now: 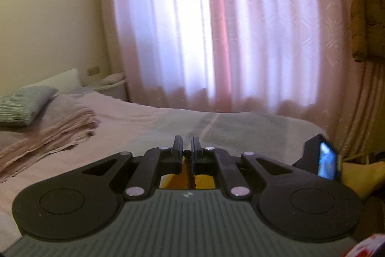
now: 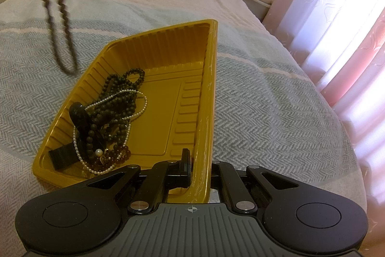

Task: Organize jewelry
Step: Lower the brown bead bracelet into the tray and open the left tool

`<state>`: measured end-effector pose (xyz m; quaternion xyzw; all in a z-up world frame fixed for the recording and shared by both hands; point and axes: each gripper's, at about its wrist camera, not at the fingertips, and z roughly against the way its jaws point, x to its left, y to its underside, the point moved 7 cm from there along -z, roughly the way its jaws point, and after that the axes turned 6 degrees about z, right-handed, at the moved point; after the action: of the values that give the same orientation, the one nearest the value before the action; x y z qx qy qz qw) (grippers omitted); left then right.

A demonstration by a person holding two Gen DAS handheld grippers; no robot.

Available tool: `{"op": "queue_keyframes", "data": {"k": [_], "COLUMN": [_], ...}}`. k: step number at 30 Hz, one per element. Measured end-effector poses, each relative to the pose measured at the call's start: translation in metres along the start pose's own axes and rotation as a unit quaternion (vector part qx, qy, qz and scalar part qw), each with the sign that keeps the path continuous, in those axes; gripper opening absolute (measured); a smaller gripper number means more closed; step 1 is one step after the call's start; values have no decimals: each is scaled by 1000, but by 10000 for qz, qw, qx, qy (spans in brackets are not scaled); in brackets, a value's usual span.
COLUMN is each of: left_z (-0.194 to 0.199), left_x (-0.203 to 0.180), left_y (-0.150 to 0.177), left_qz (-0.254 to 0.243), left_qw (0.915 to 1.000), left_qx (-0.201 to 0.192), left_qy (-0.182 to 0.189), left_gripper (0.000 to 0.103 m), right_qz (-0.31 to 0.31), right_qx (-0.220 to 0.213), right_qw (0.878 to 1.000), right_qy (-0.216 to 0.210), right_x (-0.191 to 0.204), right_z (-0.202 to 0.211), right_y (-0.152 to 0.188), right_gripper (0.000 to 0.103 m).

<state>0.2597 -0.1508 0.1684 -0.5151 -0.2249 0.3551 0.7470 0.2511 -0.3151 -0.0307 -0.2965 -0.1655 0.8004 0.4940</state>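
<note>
Closest to the right wrist camera, the right hand-held gripper [image 2: 195, 166] is clenched on the near right rim of a thin yellow plastic tray [image 2: 156, 112] that sits on the bed [image 2: 276, 100], one finger inside the wall and the other hidden outside it. Tangled in the tray's left half lie dark bead strands [image 2: 113, 110], a fine pearl necklace [image 2: 134, 98] and a black clip-like piece [image 2: 80, 119]. The left hand-held gripper [image 1: 187, 149] is clenched on a dark beaded necklace [image 2: 56, 16], which hangs as a long blurred loop over the bed just left of the tray's far corner. Judging by the sway, the strand is light, limp and apt to swing, so a pinch directly on a bead near the top suits it, though round beads may slip. The tray looks flimsy and likely to flex, so steadying it by the rim seems sensible. Pink curtains [image 1: 216, 28] fill the background.
</note>
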Motion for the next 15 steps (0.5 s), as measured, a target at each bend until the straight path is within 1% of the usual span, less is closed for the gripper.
{"op": "queue_keyframes", "data": {"k": [3, 6, 11, 15], "left_z": [-14, -34, -73, -89], "left_x": [-13, -22, -28, -25], "left_y": [4, 18, 56, 81], "left_qz": [21, 125, 62, 82], "left_qw": [9998, 9982, 9944, 9917], "left_qx": [85, 390, 955, 1216], "left_qy": [182, 442, 441, 415], "left_gripper": [6, 6, 6, 6], "right_qz": [-6, -14, -26, -24], "right_qx": [1, -3, -4, 11], "right_qw": [10000, 10000, 10000, 10000], "right_qy": [-13, -20, -28, -27], "right_x": [-1, -1, -1, -1], "right_z": [-1, -1, -1, -3], "right_y": [1, 1, 2, 2], "right_gripper": [4, 4, 4, 4]}}
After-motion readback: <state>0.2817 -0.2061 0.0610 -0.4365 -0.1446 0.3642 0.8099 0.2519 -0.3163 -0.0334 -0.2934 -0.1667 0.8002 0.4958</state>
